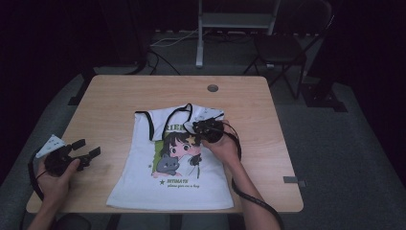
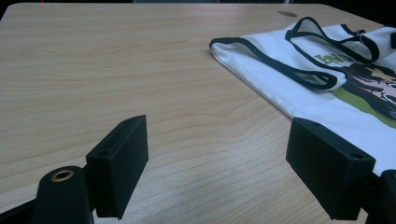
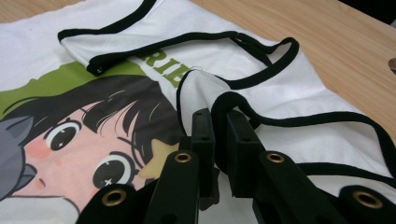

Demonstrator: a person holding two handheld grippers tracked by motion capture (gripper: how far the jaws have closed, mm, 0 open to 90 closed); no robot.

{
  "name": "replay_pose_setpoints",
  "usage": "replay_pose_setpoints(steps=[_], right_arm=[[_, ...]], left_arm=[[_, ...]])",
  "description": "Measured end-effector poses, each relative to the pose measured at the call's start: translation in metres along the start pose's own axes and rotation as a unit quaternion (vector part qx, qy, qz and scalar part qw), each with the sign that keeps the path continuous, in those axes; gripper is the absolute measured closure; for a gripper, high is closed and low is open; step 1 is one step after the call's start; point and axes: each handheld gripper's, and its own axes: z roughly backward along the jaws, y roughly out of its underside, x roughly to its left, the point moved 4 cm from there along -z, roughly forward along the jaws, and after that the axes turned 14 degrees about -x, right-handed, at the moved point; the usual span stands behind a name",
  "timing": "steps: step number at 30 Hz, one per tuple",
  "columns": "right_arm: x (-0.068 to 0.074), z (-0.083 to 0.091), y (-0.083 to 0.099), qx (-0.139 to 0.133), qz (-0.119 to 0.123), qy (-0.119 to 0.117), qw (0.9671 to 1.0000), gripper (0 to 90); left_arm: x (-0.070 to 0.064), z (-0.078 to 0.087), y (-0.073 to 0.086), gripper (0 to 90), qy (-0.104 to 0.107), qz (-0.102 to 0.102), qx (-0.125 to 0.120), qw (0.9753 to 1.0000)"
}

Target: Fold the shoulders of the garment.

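High view: the right tool (image 1: 207, 129), centre frame, pinches the T-shirt (image 1: 143, 172)'s black-trimmed edge, probably to fold it. The left tool (image 1: 86, 148), lower left, waits wide open over the bare worktop (image 1: 119, 96).

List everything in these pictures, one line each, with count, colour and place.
table: one, light wood, centre of the high view.
T-shirt: one, white with black trim and a cartoon print, flat on the table, one sleeve folded inward.
cable hole: one, grey, round, far middle of the table.
folding chair: one, dark, on the floor beyond the table.
left gripper: one, black, jaws apart, above bare table left of the T-shirt.
right gripper: one, black, jaws pinching the shirt's black-edged sleeve.
hands: two, one on each gripper.
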Motion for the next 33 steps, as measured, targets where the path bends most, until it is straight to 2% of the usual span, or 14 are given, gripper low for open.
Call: replay_pose_setpoints(steps=[15,19,23,26,28,29,31,32,33], right_arm=[[0.008,0.004,0.013,0.022,0.021,-0.015,0.9994,79.6],[0.011,0.008,0.017,0.036,0.036,-0.023,0.9985,73.0],[0.012,0.015,0.018,0.047,0.068,-0.027,0.9962,64.2],[0.008,0.025,0.013,0.042,0.082,-0.015,0.9956,56.7],[0.004,0.029,0.006,0.03,0.082,-0.003,0.9962,53.3],[0.002,0.03,0.004,0.025,0.081,0.002,0.9964,53.0],[-0.002,0.03,-0.005,0.007,0.067,0.013,0.9977,53.4],[-0.003,0.028,-0.007,0.005,0.067,0.014,0.9976,54.2],[-0.003,0.025,-0.009,0.008,0.068,0.013,0.9976,55.3]], left_arm=[[0.0,0.0,0.0,20.4,0.001,-0.003,0.0,1.0],[-0.002,0.0,0.0,20.4,-0.001,-0.009,0.001,1.0],[-0.007,-0.002,-0.001,20.4,0.003,-0.021,0.006,0.9998],[-0.015,-0.008,-0.007,20.4,0.008,-0.035,0.005,0.9993],[-0.023,-0.015,-0.016,20.4,0.018,-0.052,0.006,0.9985],[-0.031,-0.022,-0.022,20.4,0.031,-0.066,0.011,0.9973],[-0.045,-0.037,-0.031,20.4,0.057,-0.098,0.025,0.9933],[-0.052,-0.044,-0.035,20.4,0.068,-0.104,0.029,0.9918],[-0.06,-0.055,-0.039,20.4,0.084,-0.113,0.038,0.9892]])
